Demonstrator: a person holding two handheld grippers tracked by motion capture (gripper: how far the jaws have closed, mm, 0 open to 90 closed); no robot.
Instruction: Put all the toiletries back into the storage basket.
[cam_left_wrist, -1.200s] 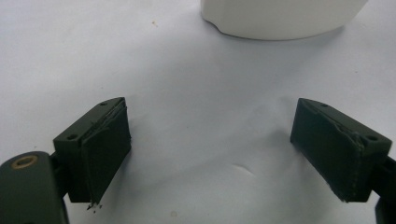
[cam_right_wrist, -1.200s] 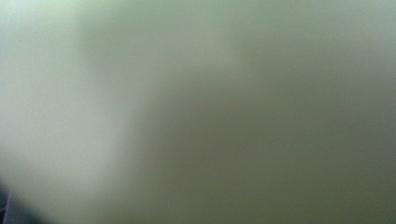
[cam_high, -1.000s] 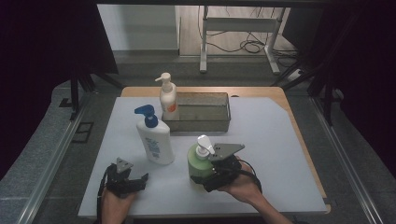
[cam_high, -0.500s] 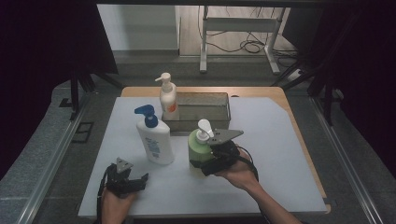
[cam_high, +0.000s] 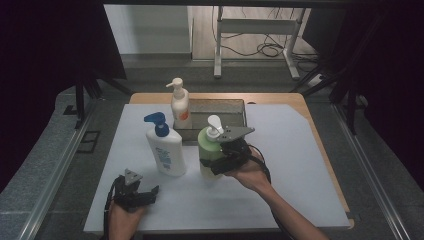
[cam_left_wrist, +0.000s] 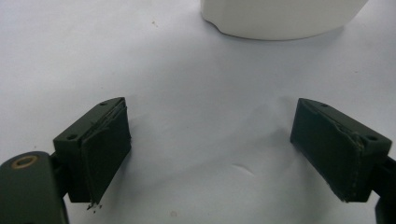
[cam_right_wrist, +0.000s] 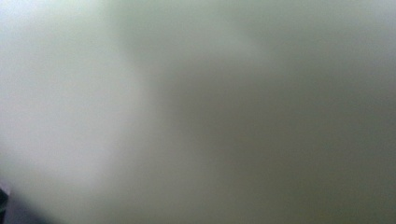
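Holding the green bottle (cam_high: 211, 152) from its right side, the right gripper (cam_high: 222, 159) has its jaws closed around the lower half of the body, and they stand wide because the bottle is wide. The bottle is upright, with its white pump top above the grey plate of the gripper. It is just in front of the metal tray (cam_high: 235, 107) and just beside the white bottle with the blue pump (cam_high: 165, 150); I cannot tell if its bottom touches the white sheet (cam_high: 300, 165) or is a little above it. In the right gripper view there is a pale green blur very close to the camera, which is the bottle wall.

The right forearm comes from the bottom edge and goes diagonally up to the left, with the hand wrapped around the gripper from behind.

The left gripper (cam_high: 134, 192) rests low near the front edge of the sheet, pointing away from the person. Its jaws are spread apart with nothing between them; in the left gripper view the base of the white bottle stands ahead of them, apart.

A smaller white bottle with an orange label (cam_high: 180, 107) stands at the left end of the tray.
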